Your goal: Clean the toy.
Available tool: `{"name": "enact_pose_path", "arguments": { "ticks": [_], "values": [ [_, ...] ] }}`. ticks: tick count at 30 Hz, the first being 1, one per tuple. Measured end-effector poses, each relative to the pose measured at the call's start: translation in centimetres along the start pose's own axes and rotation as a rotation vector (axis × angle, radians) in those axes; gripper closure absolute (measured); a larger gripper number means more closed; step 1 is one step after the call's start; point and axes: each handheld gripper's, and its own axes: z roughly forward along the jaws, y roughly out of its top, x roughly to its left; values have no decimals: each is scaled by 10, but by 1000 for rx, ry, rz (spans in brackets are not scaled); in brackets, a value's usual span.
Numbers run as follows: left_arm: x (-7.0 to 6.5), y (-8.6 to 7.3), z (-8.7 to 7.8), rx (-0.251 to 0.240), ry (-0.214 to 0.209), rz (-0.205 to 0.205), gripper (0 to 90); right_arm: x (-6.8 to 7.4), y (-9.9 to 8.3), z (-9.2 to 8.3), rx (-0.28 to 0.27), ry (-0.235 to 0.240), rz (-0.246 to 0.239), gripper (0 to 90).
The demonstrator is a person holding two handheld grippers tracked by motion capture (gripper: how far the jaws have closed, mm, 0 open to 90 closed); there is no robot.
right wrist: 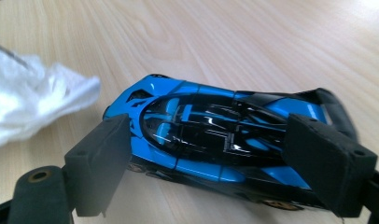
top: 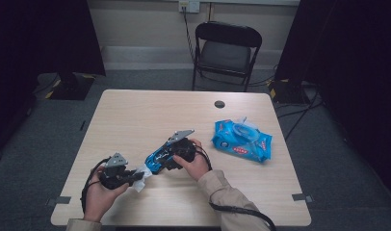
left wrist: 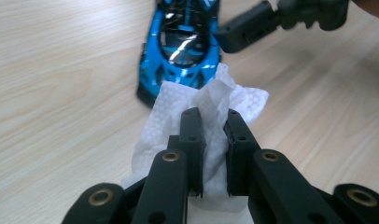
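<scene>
Two tools: a person holds one in each hand over a pale wooden counter (top: pixel 136 115).
Left tool (left wrist: pixel 210 119): its jaws stand narrow and pinch a white wipe (left wrist: pixel 178 116); the tissue is folded up between the pads and hangs out on both sides.
Right tool (right wrist: pixel 211 158): its jaws stand wide, one at the nose and one at the tail of a blue toy car (right wrist: pixel 215 135). They seem to grip it lengthwise, but I cannot tell for sure if the pads press on it.
Car position: it lies near the middle of the counter, toward the person's edge, with its wheels down on the wood as far as I can see.
Wipe position: just beside the nose of the car; in the left gripper view the upper edge covers a little of the blue nose, so it touches or nearly touches.
Progress: the work looks like cleaning the car. I judge it is at the beginning or in the middle: wipe is taken, car is steadied. Most of the body is left to rub.
Wipes pack (top: pixel 241 140): a blue packet with its lid open, lying to the right, well apart from the car.
Room: grey carpet, a black folding chair (top: pixel 226 53) behind the counter, dark curtains at both sides, cables on the floor.
</scene>
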Motion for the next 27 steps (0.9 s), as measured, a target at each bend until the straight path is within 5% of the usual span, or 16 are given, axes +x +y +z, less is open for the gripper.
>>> {"name": "enact_pose_path", "arguments": {
  "ticks": [16, 27],
  "values": [
    [17, -2, 4, -27, 48, -44, 802, 0, -12, 7, -42, -130, -14, 138],
    [35, 4, 20, -30, 136, -58, 798, 2, -6, 9, 6, -135, -15, 132]
  ]
}}
